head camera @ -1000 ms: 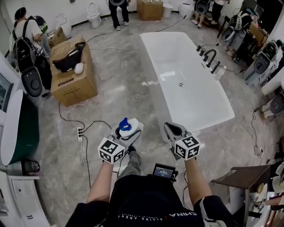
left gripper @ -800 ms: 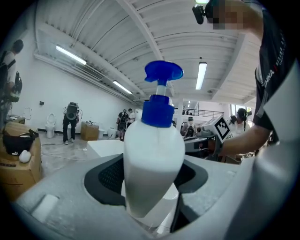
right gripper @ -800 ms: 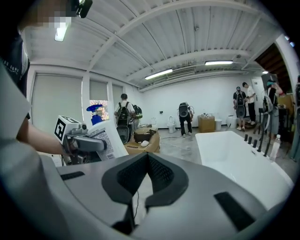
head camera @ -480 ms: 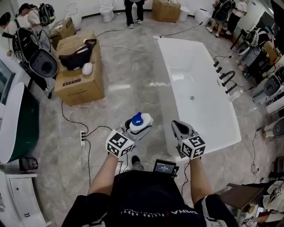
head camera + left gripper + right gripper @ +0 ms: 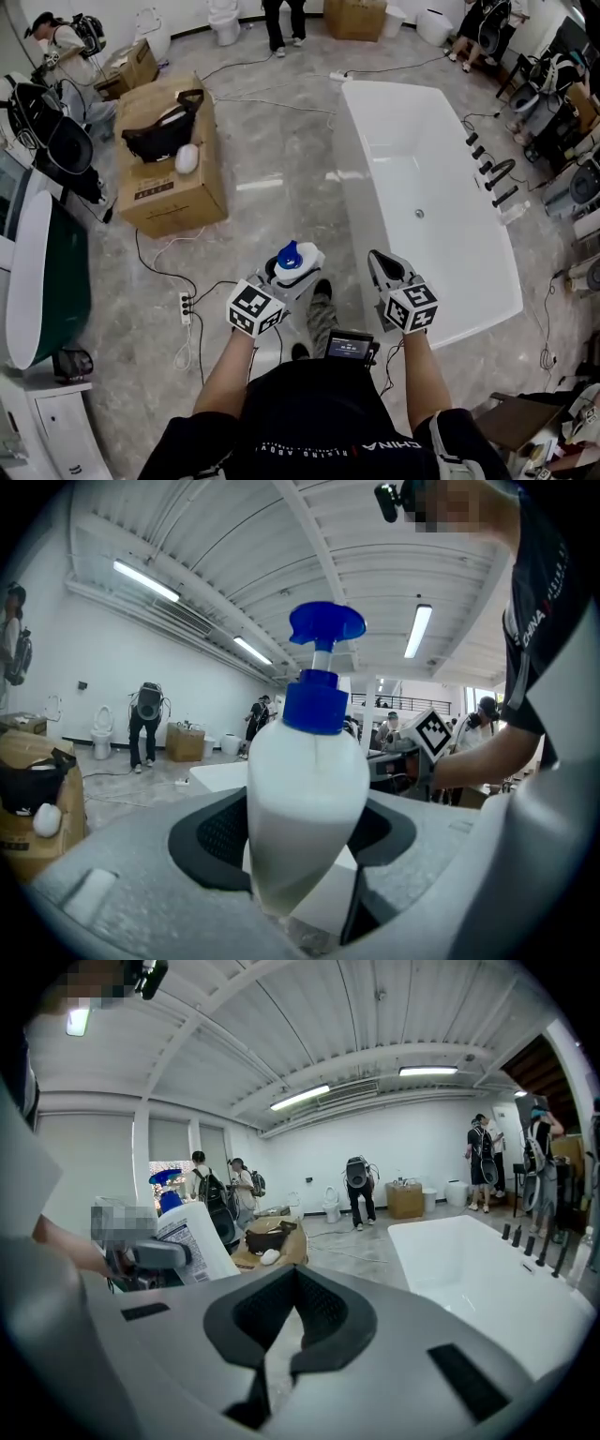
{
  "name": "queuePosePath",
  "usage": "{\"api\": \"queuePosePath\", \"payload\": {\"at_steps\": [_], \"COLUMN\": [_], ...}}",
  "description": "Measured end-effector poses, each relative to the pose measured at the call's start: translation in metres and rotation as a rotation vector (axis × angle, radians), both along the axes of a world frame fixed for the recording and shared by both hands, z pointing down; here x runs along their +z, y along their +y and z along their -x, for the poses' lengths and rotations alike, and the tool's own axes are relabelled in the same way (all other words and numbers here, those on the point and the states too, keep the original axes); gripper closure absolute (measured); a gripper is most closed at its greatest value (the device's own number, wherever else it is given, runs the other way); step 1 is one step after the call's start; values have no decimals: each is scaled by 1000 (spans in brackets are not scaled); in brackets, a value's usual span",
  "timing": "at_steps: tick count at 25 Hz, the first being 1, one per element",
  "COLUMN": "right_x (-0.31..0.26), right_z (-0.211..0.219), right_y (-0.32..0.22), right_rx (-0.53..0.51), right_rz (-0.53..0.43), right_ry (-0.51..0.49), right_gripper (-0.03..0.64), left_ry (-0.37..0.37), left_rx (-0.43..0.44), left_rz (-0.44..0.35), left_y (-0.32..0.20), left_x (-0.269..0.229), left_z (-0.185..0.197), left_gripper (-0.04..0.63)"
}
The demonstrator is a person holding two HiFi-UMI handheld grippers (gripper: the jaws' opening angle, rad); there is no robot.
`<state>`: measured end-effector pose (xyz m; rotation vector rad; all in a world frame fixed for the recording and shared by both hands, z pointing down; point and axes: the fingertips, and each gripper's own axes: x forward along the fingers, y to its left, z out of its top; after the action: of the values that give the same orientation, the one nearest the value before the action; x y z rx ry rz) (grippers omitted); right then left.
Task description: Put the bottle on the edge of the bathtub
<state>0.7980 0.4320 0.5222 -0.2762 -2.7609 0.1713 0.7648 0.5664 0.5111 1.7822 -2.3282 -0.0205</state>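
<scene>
Pump bottle stands upright, clamped in the left hand-held gripper, above the floor and short of the bathtub. The right hand-held gripper is closed on nothing. The bottle is best carried upright, then set squarely on the tub's flat near rim before letting go.

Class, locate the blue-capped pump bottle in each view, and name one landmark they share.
Head view: pump bottle at low centre.
Left gripper view: pump bottle in the centre, between the jaws.
Right gripper view: pump bottle at the left, label showing.
Shared landmark: the white bathtub.
</scene>
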Motion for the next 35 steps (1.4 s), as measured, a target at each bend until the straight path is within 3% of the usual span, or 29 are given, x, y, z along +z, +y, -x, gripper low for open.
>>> {"api": "queuePosePath", "payload": {"at_steps": [7, 16, 28, 35], "right_x": [3, -16, -12, -5], "right_z": [126, 292, 420, 528], "right_y": [-37, -109, -150, -182], "right_rx": [-35, -59, -70, -22], "right_rz": [-7, -8, -28, -51], "right_ry": [-8, -39, -37, -28], "right_gripper": [609, 609, 607, 609], "left_ry": [9, -3, 28, 25], "left_rx": [-36, -52, -79, -17], "left_rz": [17, 37, 36, 35], "left_y": [-33, -112, -150, -186], "left_x": [3, -17, -8, 5], "left_z": [112, 266, 399, 516], "left_gripper": [314, 314, 314, 314]}}
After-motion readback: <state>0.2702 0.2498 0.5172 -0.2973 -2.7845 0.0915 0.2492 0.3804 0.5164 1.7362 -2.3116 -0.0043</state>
